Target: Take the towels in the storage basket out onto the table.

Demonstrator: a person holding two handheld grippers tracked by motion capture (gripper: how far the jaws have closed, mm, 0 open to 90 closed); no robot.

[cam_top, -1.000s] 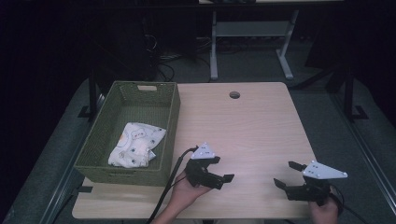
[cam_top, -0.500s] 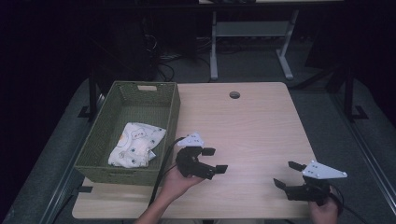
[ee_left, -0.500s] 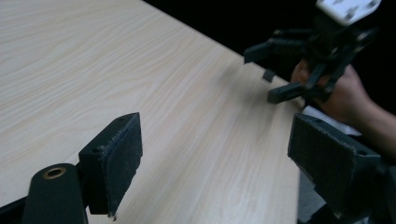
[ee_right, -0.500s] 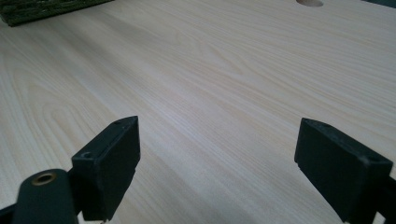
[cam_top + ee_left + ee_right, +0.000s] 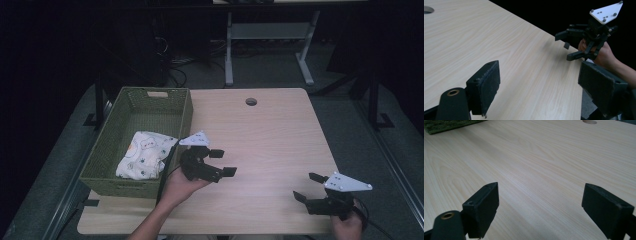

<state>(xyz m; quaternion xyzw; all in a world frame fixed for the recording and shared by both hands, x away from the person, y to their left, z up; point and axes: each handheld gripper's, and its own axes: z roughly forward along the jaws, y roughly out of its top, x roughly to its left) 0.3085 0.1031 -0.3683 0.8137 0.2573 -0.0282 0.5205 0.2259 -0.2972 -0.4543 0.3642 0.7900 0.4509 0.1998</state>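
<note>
The left claw (image 5: 220, 162) is hovering with jaws apart and empty just beside the green woven basket (image 5: 184, 114) at the light wooden desk's (image 5: 270, 135) left edge. A white patterned cloth (image 5: 142, 156) is lying crumpled inside the basket, its print too small to make out. The right claw (image 5: 306, 187) is gaping, empty, near the front right corner.

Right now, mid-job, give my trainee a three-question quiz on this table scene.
1. True or false: the left gripper has its jaws apart.
2. What lies in the green basket? A) folded cloth B) a bottle C) a cup
3. Which gripper sits nearer the basket?

Key:
1. True; nothing is between them.
2. A, the white patterned cloth.
3. The left; the right gripper is near the table's front right corner.
</note>
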